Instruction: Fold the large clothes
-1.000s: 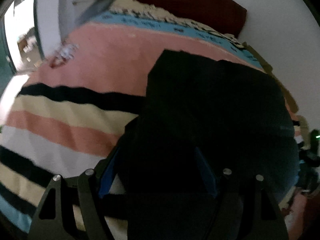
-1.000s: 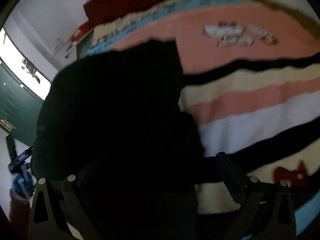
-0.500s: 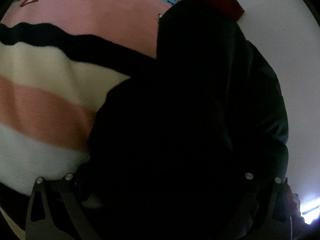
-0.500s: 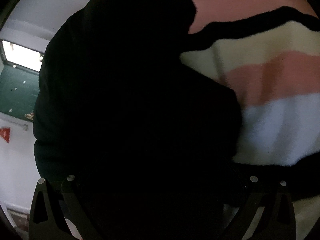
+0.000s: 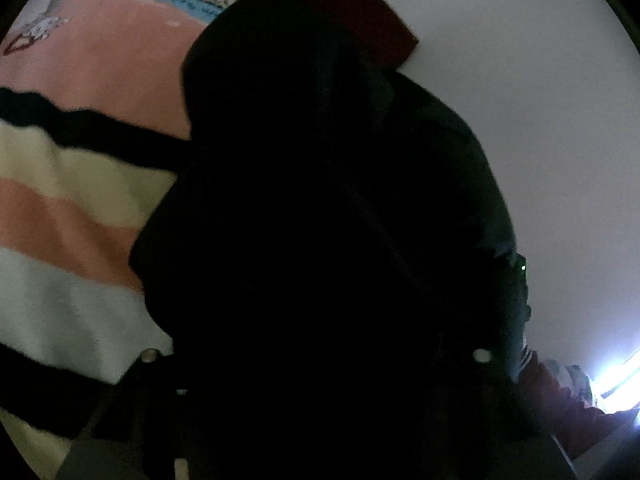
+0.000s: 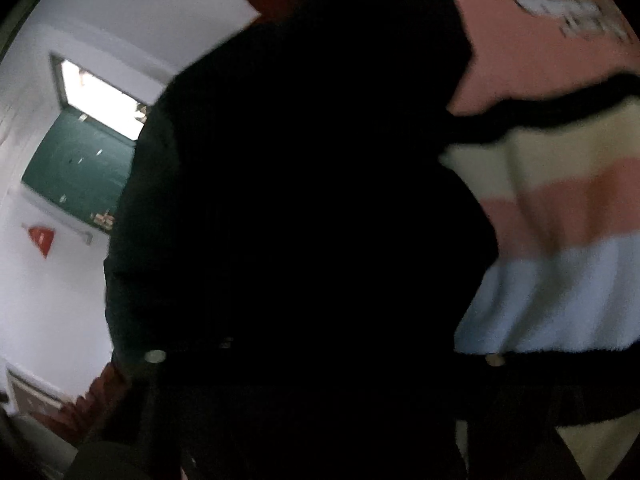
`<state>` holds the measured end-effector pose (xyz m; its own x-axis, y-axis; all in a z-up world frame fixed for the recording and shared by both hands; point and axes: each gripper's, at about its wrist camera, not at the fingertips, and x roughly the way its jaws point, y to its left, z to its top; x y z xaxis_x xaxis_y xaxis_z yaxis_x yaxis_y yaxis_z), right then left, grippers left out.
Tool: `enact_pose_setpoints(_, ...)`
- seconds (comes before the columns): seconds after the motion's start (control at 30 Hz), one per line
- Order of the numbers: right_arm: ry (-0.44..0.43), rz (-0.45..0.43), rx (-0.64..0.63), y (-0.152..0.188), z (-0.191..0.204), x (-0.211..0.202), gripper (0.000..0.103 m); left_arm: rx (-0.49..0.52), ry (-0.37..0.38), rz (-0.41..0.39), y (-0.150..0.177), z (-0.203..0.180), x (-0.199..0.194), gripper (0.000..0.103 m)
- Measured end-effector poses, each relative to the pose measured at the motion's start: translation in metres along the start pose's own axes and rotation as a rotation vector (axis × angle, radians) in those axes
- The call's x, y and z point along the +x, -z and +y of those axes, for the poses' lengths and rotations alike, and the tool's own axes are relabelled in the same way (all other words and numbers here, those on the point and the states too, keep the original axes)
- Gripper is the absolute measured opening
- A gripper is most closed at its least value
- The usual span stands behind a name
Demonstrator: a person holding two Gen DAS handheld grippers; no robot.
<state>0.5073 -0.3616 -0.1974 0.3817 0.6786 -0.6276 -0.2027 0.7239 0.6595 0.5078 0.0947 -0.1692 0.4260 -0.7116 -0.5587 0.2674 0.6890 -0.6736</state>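
Note:
A large black garment [image 5: 320, 220] fills the middle of the left wrist view and hangs over the striped blanket. The same black garment [image 6: 300, 220] fills the middle of the right wrist view. My left gripper [image 5: 316, 392] is buried in the dark cloth; only its two screw heads show, and it seems to hold the garment's edge. My right gripper [image 6: 320, 392] is hidden in the cloth in the same way. The fingers of both are hidden, so the grip itself is not visible.
A striped blanket [image 5: 60, 208] in pink, cream, white and black covers the bed, also in the right wrist view [image 6: 560, 208]. A dark red headboard [image 5: 360, 20] stands against a white wall [image 5: 520, 120]. A green door [image 6: 76, 168] and bright window [image 6: 96, 96] are at the left.
Both grippers have lifted and tilted upward with the black garment. The garment has risen off the bed and now covers most of each view; the wall and door have come into sight.

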Motion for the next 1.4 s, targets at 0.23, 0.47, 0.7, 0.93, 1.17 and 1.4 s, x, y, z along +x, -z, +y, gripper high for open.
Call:
enact_pose_setpoints(0.23,-0.011,-0.159,-0.124,-0.001,0.060,-0.040,0.022,0.082,0.062,-0.057,-0.010,-0.045,-0.042,0.031)
enact_pose_setpoints(0.47,-0.102,-0.260,-0.179,0.019,0.115,-0.090,0.022,0.119,0.113,-0.126,0.004,-0.079,-0.093,0.031)
enact_pose_setpoints(0.7,-0.093,-0.221,-0.108,0.039,0.100,-0.073,0.023,0.071,0.017,-0.061,0.033,-0.024,-0.083,0.031)
enact_pose_setpoints(0.93,0.048,-0.195,0.063,0.053,0.024,-0.054,0.043,-0.066,-0.066,-0.040,0.039,0.047,-0.093,0.045)
enact_pose_setpoints(1.17,0.213,-0.264,0.065,0.059,0.016,-0.085,0.092,-0.088,-0.071,-0.051,0.042,0.054,-0.121,0.048)
enact_pose_setpoints(1.4,0.299,-0.319,0.030,0.059,0.039,-0.137,0.092,-0.184,-0.089,-0.164,0.045,0.048,-0.166,0.051)
